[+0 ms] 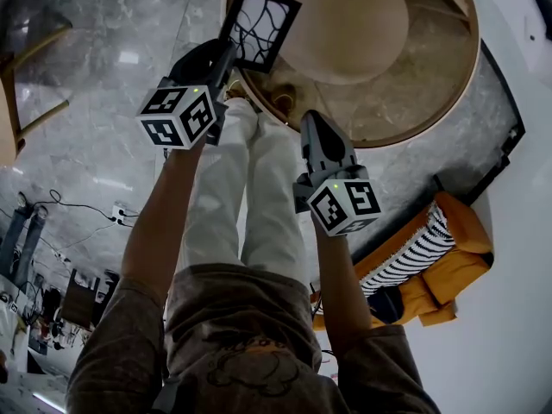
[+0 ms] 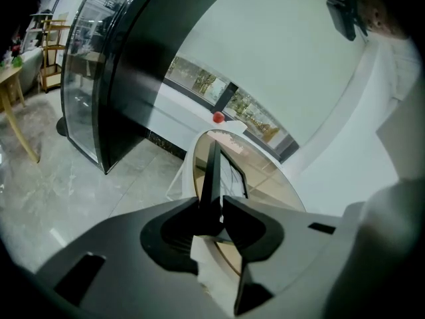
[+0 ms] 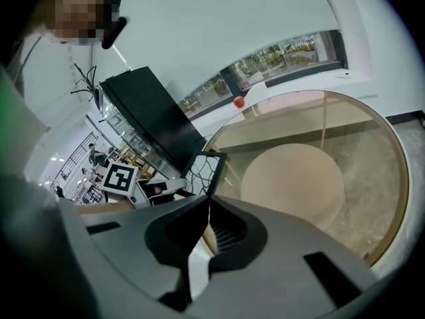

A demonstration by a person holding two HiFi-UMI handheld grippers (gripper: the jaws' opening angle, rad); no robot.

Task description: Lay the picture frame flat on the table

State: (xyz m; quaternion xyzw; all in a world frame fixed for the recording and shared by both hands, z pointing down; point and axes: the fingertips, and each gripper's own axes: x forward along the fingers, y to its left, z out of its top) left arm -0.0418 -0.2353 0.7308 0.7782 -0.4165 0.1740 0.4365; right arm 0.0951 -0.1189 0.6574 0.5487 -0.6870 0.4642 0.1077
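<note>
Nearest you, your R gripper [image 1: 312, 119] has its jaws together w/ nothing btwn them, pointing down at the round glass table [image 1: 470, 67]. Just ahead and to its left, your L gripper [image 1: 228, 57] is clamped on the picture frame [image 1: 259, 26] at a lower corner. Frame's tilted up, edge-on btwn the jaws, above the table's near rim.

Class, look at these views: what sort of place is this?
Probably a lounge or lobby: a round glass table, a polished marble floor and an orange sofa with a striped cushion.
</note>
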